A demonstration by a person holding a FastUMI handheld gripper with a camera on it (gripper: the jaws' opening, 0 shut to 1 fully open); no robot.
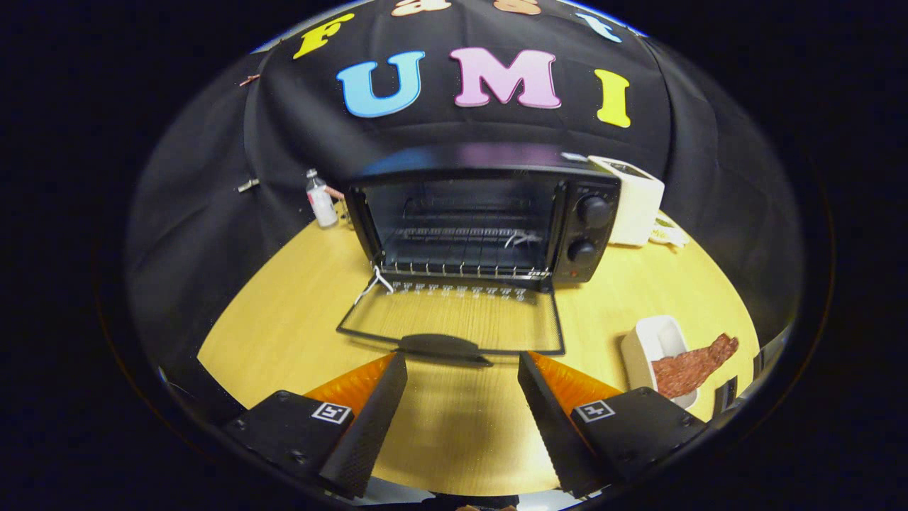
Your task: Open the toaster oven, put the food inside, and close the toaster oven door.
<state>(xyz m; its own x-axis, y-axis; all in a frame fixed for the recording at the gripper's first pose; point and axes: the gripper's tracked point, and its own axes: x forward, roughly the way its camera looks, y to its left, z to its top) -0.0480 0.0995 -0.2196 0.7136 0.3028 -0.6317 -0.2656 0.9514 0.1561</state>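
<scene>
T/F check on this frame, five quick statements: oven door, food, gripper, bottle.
1. The toaster oven door is shut. False: it lies folded down, open.
2. The meat strip rests on the white tray. True.
3. The gripper holds the meat. False: its fingers are apart, empty.
4. A small bottle stands beside the oven. True.
5. Food sits on the oven rack. False: the rack is bare.

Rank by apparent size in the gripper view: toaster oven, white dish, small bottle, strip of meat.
1. toaster oven
2. white dish and strip of meat look similar, unranked
3. small bottle, though farther away
The gripper is open.
</scene>
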